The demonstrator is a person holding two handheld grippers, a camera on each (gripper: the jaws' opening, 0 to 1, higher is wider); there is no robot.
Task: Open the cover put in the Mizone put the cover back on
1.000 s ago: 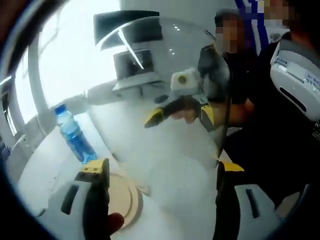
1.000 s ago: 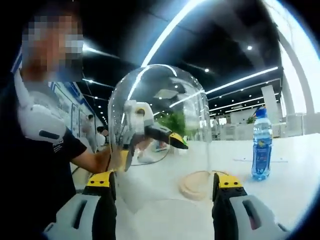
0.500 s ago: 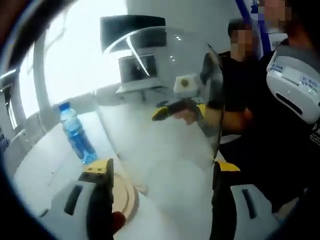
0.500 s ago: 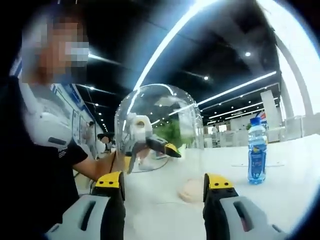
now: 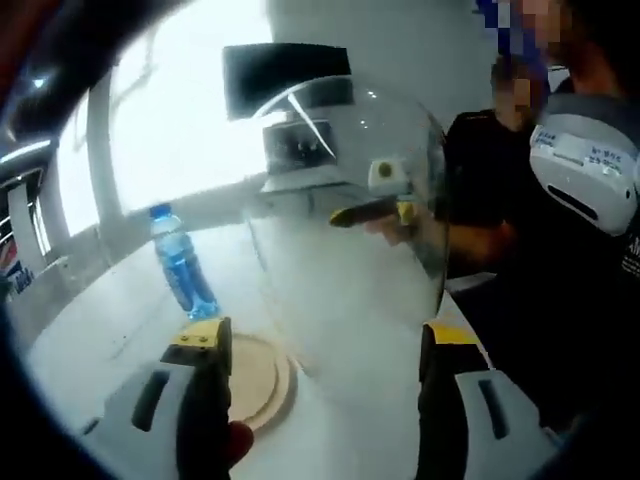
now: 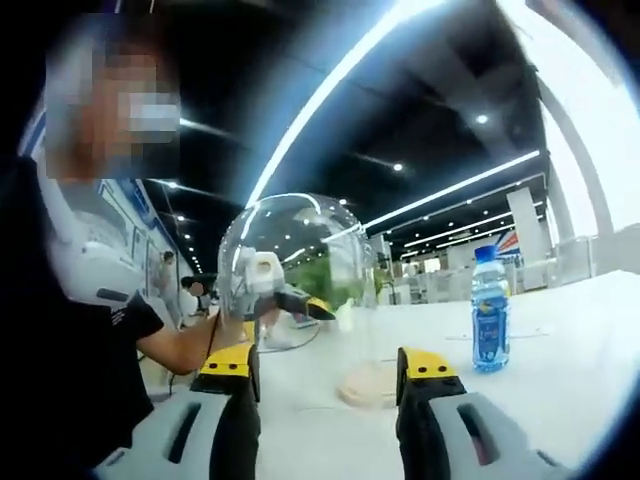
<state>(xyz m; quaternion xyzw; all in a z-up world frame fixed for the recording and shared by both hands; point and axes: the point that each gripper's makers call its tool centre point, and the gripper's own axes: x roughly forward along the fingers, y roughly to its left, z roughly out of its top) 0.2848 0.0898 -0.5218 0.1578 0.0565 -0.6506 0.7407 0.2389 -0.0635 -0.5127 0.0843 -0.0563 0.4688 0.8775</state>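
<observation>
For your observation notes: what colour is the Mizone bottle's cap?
Blue, like its label; the Mizone bottle shows best in the right gripper view.

Clear, colourless glass dome cover (image 5: 345, 230), streaked with white glints. Blue-tinted plastic bottle (image 5: 186, 264) with blue cap, blue label; same blue in right gripper view (image 6: 489, 323). Pale tan round wooden base (image 5: 262, 378) on white tabletop (image 5: 90, 345). Left gripper (image 5: 320, 345): black jaws with yellow tips, light grey body. Right gripper (image 6: 322, 370): same black, yellow and grey. Person's black short sleeve (image 6: 128, 320); white neck-worn device with blue print (image 5: 585, 160). Dark ceiling with white light strips (image 6: 330, 90).
</observation>
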